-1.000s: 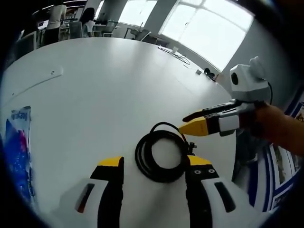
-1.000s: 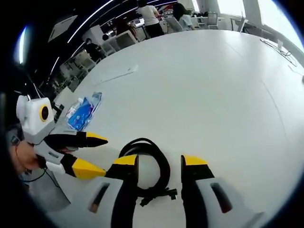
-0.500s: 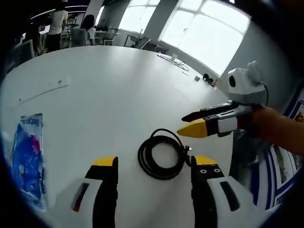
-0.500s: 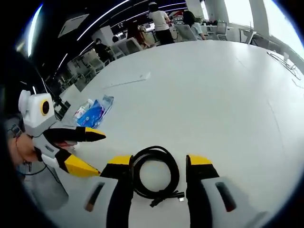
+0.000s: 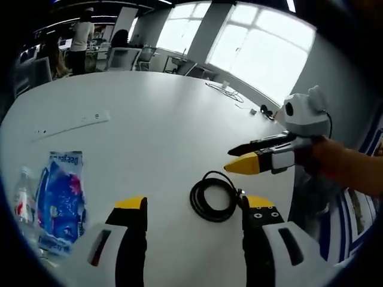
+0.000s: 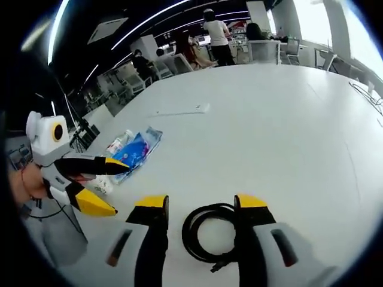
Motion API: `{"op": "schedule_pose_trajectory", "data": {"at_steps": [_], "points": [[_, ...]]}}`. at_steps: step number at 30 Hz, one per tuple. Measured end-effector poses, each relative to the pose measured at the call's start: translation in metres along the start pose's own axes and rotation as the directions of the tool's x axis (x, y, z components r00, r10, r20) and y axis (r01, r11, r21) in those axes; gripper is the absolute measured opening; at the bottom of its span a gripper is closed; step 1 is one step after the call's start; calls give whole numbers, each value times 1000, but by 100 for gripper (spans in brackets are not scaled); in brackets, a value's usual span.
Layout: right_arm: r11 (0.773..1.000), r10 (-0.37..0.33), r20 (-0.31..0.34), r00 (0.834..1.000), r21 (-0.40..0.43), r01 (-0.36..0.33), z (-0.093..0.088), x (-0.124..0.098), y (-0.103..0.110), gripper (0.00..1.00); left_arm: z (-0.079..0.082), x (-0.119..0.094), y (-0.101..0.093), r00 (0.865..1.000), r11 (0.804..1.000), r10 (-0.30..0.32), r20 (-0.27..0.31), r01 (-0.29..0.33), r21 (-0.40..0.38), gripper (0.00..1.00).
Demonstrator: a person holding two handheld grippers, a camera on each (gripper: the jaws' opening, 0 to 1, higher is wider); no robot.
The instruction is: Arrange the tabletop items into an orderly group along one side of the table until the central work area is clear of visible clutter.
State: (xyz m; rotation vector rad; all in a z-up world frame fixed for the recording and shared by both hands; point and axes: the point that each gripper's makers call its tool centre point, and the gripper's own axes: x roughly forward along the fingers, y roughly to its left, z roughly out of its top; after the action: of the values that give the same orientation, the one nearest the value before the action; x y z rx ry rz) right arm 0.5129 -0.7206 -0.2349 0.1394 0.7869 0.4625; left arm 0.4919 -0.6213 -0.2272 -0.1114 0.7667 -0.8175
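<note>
Coiled black cable (image 5: 214, 197) is seen near the white table's (image 5: 149, 119) near edge, between the spread, empty jaws of left gripper (image 5: 194, 206) and right gripper (image 6: 200, 203). Blue packet (image 5: 60, 194) lies apart; wide bare tabletop is left beyond.

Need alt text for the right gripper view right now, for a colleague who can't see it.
The right gripper, open, frames a coiled black cable lying on the white table. The left gripper, also open, enters from the left, near a blue packet and a small bottle.
</note>
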Motion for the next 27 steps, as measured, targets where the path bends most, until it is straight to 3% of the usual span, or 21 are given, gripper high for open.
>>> {"op": "schedule_pose_trajectory", "data": {"at_steps": [5, 17, 27], "points": [[999, 36, 11, 999, -31, -36, 13, 6, 20, 41, 3, -17, 11, 1000, 1000, 18, 23, -18, -12, 65], [988, 110, 16, 994, -110, -107, 43, 42, 76, 41, 5, -69, 59, 994, 996, 82, 73, -80, -40, 65], [976, 151, 5, 988, -159, -149, 54, 60, 114, 41, 5, -107, 87, 985, 989, 135, 111, -128, -70, 66]]}}
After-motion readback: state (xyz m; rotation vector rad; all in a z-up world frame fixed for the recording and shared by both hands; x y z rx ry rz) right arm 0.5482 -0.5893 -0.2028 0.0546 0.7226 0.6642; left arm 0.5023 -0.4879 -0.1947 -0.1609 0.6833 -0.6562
